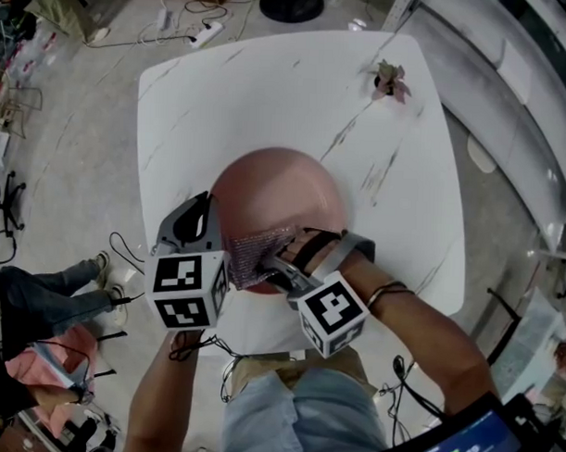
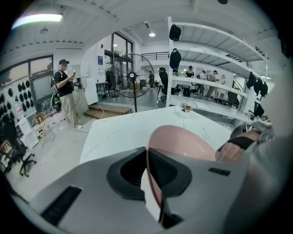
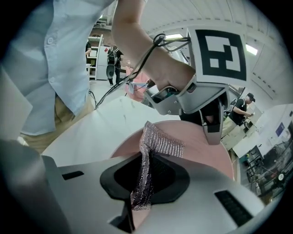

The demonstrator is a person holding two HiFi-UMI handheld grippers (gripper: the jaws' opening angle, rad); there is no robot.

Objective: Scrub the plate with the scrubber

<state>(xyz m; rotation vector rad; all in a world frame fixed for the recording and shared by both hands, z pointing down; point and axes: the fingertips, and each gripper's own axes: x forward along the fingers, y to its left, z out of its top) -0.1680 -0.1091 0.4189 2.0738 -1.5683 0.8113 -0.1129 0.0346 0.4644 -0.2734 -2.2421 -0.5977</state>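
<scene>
Resting on the white table (image 1: 269, 90), the pink plate (image 1: 279, 197) is gripped at its near-left rim by the left gripper (image 1: 211, 229), whose jaws are closed tight with the rim pinched between the pads. The right gripper (image 1: 280, 262) reaches over the plate's near edge, its jaws pressed together on a silvery mesh scrubber (image 1: 254, 250) whose free end lies folded against the plate's surface. A small potted plant (image 1: 392, 81) stands well beyond the plate's far side.
</scene>
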